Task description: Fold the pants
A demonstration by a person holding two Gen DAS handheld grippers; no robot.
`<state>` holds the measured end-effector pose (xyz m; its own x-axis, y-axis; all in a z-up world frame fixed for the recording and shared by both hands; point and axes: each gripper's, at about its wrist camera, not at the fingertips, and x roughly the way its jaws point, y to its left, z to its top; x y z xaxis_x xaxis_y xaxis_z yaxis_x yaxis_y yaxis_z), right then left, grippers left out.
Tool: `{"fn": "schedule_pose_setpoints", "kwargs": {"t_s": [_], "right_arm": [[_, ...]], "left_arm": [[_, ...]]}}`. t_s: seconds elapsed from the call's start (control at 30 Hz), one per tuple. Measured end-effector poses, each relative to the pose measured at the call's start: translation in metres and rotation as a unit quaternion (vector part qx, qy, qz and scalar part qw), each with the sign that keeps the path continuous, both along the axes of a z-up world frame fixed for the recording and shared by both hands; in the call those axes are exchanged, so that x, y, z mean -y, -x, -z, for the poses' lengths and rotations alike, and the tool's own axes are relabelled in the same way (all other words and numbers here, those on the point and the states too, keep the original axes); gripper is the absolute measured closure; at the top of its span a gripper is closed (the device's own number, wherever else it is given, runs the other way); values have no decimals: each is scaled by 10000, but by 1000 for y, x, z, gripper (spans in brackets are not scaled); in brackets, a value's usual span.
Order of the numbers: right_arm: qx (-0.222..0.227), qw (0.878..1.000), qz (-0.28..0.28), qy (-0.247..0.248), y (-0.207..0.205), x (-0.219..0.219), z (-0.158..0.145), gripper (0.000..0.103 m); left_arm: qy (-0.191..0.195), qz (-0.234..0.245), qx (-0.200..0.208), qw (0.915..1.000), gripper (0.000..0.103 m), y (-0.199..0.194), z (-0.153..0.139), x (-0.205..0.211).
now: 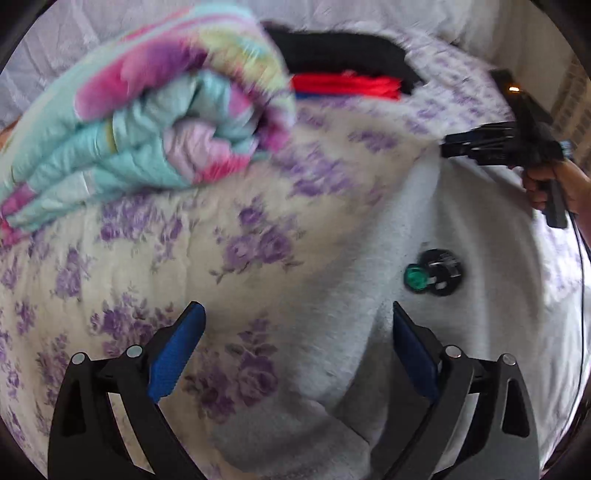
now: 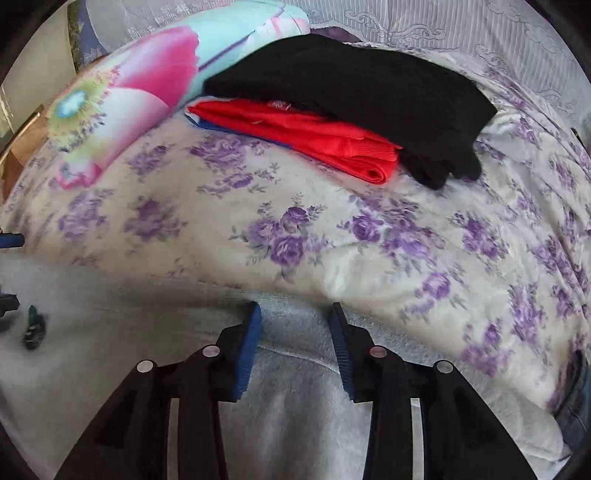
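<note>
I was working over a bed (image 2: 369, 236) covered by a cream sheet printed with purple roses, its cloth lying in soft wrinkles. The pants (image 2: 295, 413), pale grey and fleecy, lay spread across the near part of the bed, directly under both cameras. A dark round emblem (image 1: 434, 271) with a green spot sat on the fabric, seen from the left wrist to the right of my left tongs (image 1: 299, 343).

My left tongs stood wide apart above the pants' edge, where grey fleece met the flowered sheet, with nothing between the blue pads. My right tongs (image 2: 295, 347) were narrower; their pads hung over a ridge of the grey fabric, but I could not tell whether they pressed on it. From the left wrist, the right tongs (image 1: 476, 146) showed at the far right, carried by a hand (image 1: 554, 184).

Further back lay a rolled quilt (image 1: 147, 110) in turquoise and pink, blurred in the left view. Beside it a folded black garment (image 2: 354, 96) rested on a folded red garment (image 2: 314, 140), with a strip of blue cloth (image 2: 229, 131) showing beneath. Behind the bed ran a pale, lace-patterned fabric (image 2: 443, 26).
</note>
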<state>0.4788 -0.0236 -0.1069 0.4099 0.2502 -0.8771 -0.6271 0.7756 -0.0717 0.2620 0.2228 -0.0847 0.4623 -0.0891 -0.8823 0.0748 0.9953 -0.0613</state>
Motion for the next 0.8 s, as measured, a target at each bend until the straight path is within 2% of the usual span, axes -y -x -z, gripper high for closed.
{"fn": "schedule_pose_setpoints", "kwargs": {"t_s": [0.03,0.1,0.2,0.27,0.3,0.33,0.37,0.4,0.43,0.47,0.5,0.57,0.7,0.73,0.8], "right_arm": [[210,9998,-46,54,5,-2,-2,62],[199,9998,14,22,14,5,-14,61],[328,9957,139,-851,41,41,-49,59],[573,9916,344,-1104,56,77,-58,51],[630,9910,575,-1032,59,92,-53,43],[601,9905,913,-840,59,113,-41,41],[440,9871,1485,-411,53,142,-19,39],[156,9815,1898,-179,48,164,-1,33],[84,9755,2040,-820,50,186,0,35],[37,9682,2318,-939,51,198,-8,37],[65,9653,2488,-789,51,200,-16,36],[358,9703,2300,-663,57,190,-35,36],[698,9866,1434,-358,66,151,-70,36],[755,9890,1215,-372,66,136,-77,36],[829,9941,625,-319,63,102,-87,35]], "left_arm": [[206,-56,-55,9998,7,-2,4,-6],[382,-141,-44,9992,7,1,1,-14],[142,-217,304,9992,7,12,-19,-15],[5,-77,585,9983,7,22,-33,-5],[-70,-8,676,9977,7,25,-36,0],[-184,73,736,9971,7,27,-37,5],[-367,142,734,9965,7,27,-34,11],[-553,147,659,9962,7,25,-28,15],[-728,91,525,9959,7,20,-23,16],[-898,-27,379,9952,6,16,-15,14],[-821,-56,318,9961,6,15,-12,11],[-595,-133,334,9976,6,16,-21,2],[-869,-182,958,9914,6,25,-62,-9],[-889,-142,1058,9903,6,25,-71,-13],[-654,185,1043,9922,6,21,-80,-16]]}}
